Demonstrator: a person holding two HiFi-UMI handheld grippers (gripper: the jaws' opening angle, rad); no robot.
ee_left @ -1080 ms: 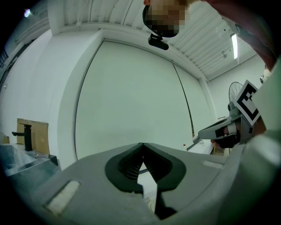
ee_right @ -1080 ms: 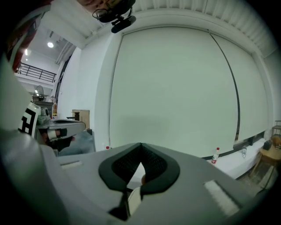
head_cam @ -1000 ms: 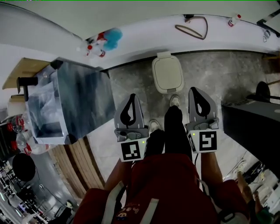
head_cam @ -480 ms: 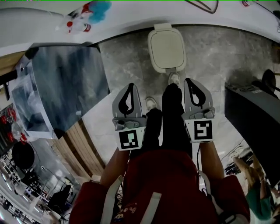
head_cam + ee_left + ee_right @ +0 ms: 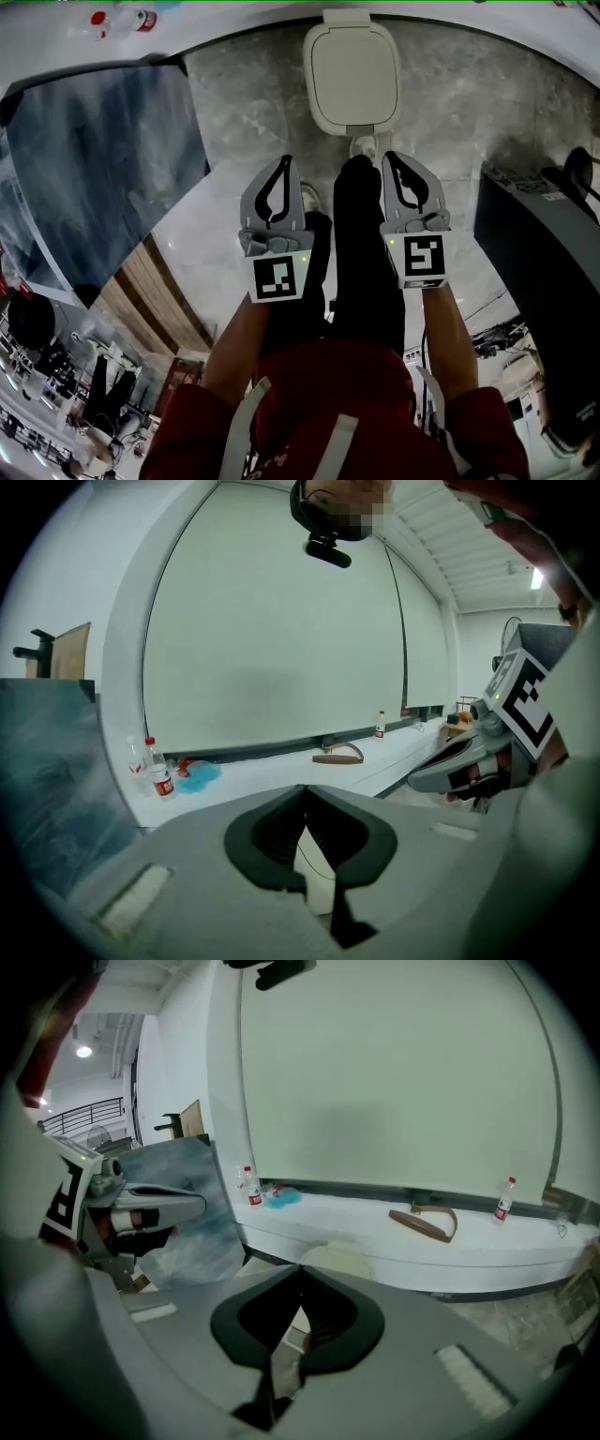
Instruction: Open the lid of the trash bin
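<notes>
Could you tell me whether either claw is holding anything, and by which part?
Nothing is held: left claw and right claw are both shut, empty, clear of the trash bin.

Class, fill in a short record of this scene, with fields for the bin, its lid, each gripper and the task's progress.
bin: white plastic trash bin, on the grey stone floor
lid: closed
left gripper: shut, empty, not on the bin
right gripper: shut, empty, not on the bin
task: lid not yet opened
</notes>
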